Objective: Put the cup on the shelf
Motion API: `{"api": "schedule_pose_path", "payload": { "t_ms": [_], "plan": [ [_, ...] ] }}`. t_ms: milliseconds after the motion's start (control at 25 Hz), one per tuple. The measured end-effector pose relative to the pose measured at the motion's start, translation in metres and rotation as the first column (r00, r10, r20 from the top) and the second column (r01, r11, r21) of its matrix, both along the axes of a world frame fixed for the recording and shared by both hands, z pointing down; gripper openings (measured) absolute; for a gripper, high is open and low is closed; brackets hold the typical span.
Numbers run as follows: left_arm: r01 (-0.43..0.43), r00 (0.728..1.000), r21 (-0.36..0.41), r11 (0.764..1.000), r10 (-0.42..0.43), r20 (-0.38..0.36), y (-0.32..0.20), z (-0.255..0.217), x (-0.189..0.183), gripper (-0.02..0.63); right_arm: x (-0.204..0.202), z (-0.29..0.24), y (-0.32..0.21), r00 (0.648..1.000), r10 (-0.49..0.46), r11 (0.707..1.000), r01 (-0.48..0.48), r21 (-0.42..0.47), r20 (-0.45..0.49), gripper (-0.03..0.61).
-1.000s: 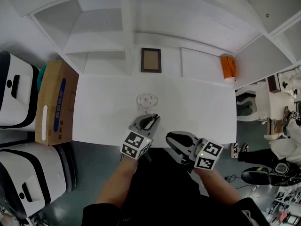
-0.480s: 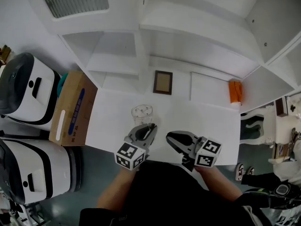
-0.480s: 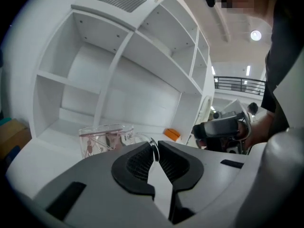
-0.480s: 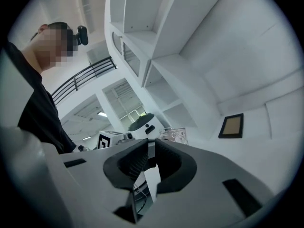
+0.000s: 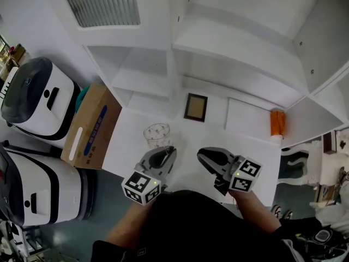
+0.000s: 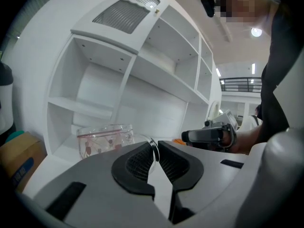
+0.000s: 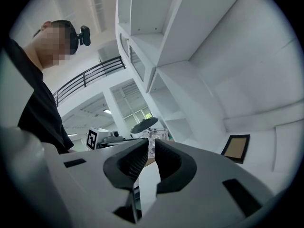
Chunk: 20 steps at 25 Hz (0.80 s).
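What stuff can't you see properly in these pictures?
- The cup handle: in the head view it is hidden under the tips of the left gripper.
- The cup's bottom: in the left gripper view it is hidden behind that gripper's grey body.
- The teal thing: in the head view it is mostly behind the cardboard box.
- The orange thing: in the head view it is too small to name.

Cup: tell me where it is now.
Head view, left of centre: the cup is held by its handle in the left claw, between the cardboard box and the picture frame.
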<state>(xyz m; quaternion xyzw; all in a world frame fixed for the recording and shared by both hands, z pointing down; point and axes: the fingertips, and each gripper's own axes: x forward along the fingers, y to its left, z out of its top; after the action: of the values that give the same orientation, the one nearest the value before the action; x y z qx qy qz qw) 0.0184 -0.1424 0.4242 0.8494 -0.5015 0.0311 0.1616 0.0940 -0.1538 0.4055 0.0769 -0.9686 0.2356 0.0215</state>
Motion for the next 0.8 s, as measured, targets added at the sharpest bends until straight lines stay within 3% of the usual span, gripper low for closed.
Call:
{"api": "schedule_pose_path", "payload": {
  "t_ms": [200,360,800],
  "plan": [
    [0.006,1.000,0.007,1.000,-0.006,-0.011,0.000,-0.003,-0.020,0.038,-0.012,0.007,-0.005,1.000,0.014,1.000,-0.014,0.002,-0.009,0.018],
    [-0.014,1.000,0.006,1.000,0.014,-0.026,0.000,0.001,-0.041,0.040,-0.032,0.016,-0.014,0.996,0.086,0.996,-0.087,-0.021,-0.020,0.018],
    [-0.164,0.986,0.014,0.986,0.164,-0.011,-0.004,0.006,-0.128,0.040,-0.130,0.013,-0.003,0.978,0.204,0.977,-0.205,-0.049,-0.040,0.018]
  ]
}}
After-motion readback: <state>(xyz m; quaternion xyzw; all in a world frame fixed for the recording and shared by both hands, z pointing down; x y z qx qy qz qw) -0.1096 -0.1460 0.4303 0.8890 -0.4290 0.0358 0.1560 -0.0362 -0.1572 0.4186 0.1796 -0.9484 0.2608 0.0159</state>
